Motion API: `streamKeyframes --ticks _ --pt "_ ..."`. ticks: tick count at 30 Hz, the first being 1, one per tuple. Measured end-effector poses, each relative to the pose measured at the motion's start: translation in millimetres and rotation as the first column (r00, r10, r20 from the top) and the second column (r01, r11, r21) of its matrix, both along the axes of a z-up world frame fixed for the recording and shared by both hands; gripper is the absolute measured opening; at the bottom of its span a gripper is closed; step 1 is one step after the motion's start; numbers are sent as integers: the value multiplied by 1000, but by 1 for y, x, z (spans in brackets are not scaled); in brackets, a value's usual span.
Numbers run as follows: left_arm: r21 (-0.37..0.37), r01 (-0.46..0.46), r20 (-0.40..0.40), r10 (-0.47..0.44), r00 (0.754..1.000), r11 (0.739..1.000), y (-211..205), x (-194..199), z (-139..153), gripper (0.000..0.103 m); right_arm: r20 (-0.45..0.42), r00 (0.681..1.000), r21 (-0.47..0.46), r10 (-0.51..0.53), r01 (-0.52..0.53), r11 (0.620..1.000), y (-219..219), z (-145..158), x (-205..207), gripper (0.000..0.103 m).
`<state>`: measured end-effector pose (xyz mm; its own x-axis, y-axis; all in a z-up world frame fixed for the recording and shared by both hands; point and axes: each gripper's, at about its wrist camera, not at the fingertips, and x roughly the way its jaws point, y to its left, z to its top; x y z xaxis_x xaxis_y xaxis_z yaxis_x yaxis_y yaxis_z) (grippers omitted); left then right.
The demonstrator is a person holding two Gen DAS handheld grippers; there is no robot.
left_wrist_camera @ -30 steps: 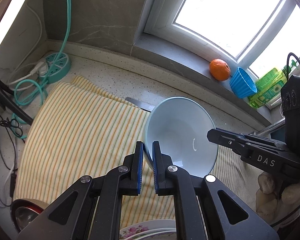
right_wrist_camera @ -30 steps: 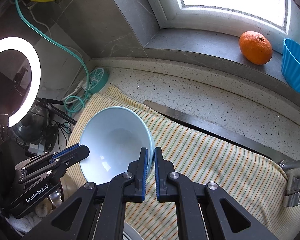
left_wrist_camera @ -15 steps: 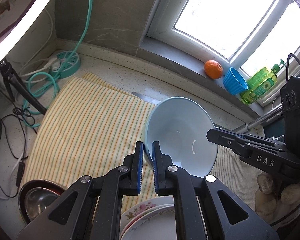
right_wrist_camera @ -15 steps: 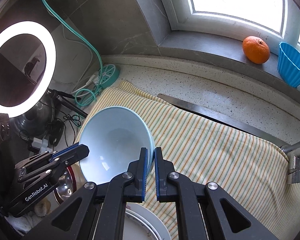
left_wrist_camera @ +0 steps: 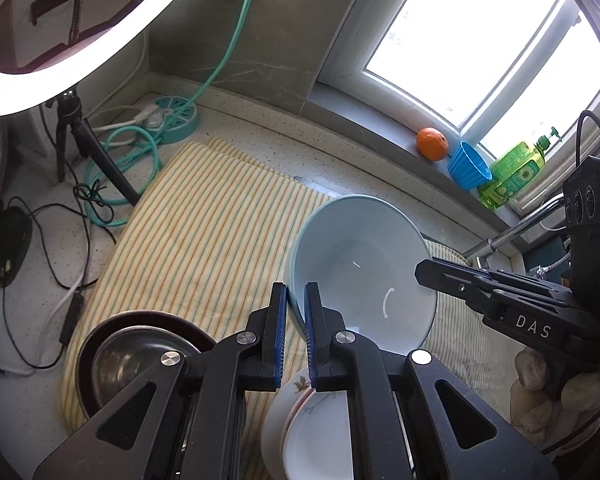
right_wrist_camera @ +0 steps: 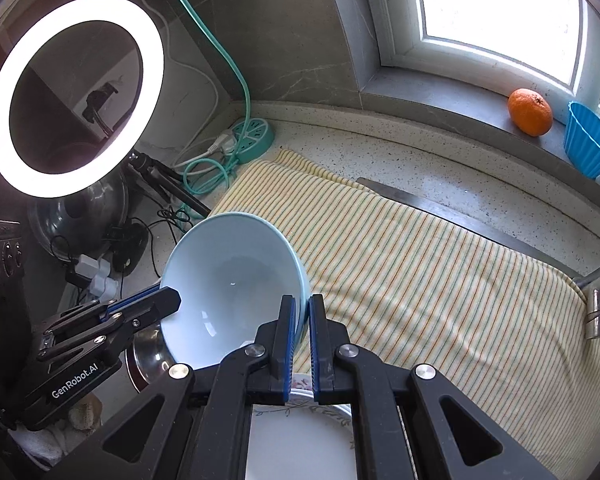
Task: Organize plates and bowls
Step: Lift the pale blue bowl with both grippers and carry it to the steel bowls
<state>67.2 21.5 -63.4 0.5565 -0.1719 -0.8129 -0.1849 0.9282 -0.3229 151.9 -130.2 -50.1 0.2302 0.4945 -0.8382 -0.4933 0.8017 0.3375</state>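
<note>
A pale blue bowl (left_wrist_camera: pixel 364 276) (right_wrist_camera: pixel 228 288) hangs tilted above the striped cloth, pinched by both grippers. My left gripper (left_wrist_camera: pixel 296 300) is shut on its left rim. My right gripper (right_wrist_camera: pixel 305 308) is shut on the opposite rim and shows in the left wrist view as a black arm (left_wrist_camera: pixel 500 300) held by a gloved hand. Below the bowl sits a stack of floral plates (left_wrist_camera: pixel 312 428) (right_wrist_camera: pixel 300 436). A steel bowl nested in a dark red bowl (left_wrist_camera: pixel 140 356) rests on the cloth's near left corner.
The yellow striped cloth (left_wrist_camera: pixel 204 240) (right_wrist_camera: pixel 420 280) covers the speckled counter. A ring light (right_wrist_camera: pixel 72 96) on a tripod, cables and a teal power strip (left_wrist_camera: pixel 176 116) crowd the left. An orange (right_wrist_camera: pixel 530 111), blue cup (right_wrist_camera: pixel 590 144) and green bottle (left_wrist_camera: pixel 512 172) line the sill. A tap (right_wrist_camera: pixel 598 300) stands at the right.
Both grippers carried the bowl back toward the near edge and a little upward, grips unchanged. The plate stack and the steel bowl have come into view beneath it.
</note>
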Motion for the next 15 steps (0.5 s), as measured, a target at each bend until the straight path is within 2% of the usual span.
streamKeyframes --ticks 15 --pt "-27 -67 -13 67 998 997 51 -43 -2 7 -25 998 9 62 -61 998 56 -4 -40 6"
